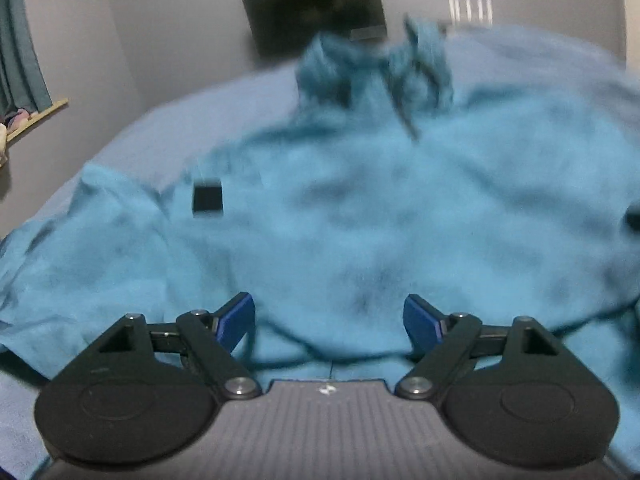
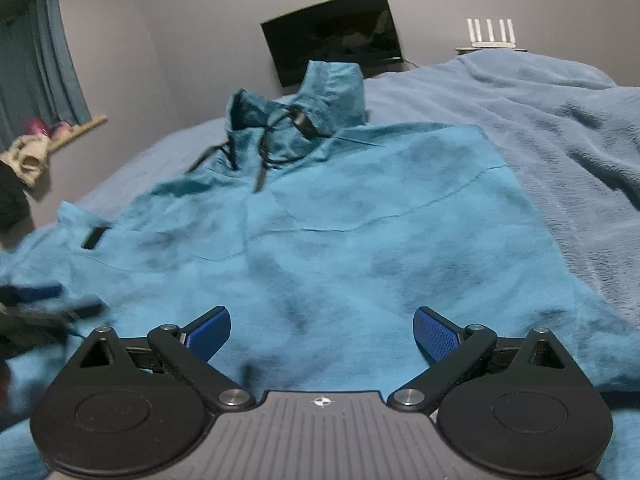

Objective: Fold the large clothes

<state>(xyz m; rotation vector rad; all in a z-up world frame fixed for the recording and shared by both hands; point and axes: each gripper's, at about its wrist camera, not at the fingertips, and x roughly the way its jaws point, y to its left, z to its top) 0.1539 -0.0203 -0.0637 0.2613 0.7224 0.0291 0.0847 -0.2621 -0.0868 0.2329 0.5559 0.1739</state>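
A teal hoodie (image 1: pixel 360 220) lies spread front-up on the bed, its hood (image 2: pixel 320 96) at the far end with a dark drawstring (image 2: pixel 264 160) trailing over the chest. A small black patch (image 1: pixel 207 199) marks its left side. My left gripper (image 1: pixel 330 312) is open just above the hoodie's near hem, and nothing is pinched between its blue pads. My right gripper (image 2: pixel 322 320) is also open over the lower hem, and it holds nothing. The left wrist view is blurred. In the right wrist view the left gripper (image 2: pixel 60 300) shows as a blur at the left edge.
The hoodie rests on a pale blue bed sheet (image 1: pixel 180 128). A rumpled blue blanket (image 2: pixel 560 120) lies to the right. A dark screen (image 2: pixel 336 36) hangs on the far wall, with a white router (image 2: pixel 490 34) beside it. A teal curtain (image 2: pixel 36 60) hangs at the left.
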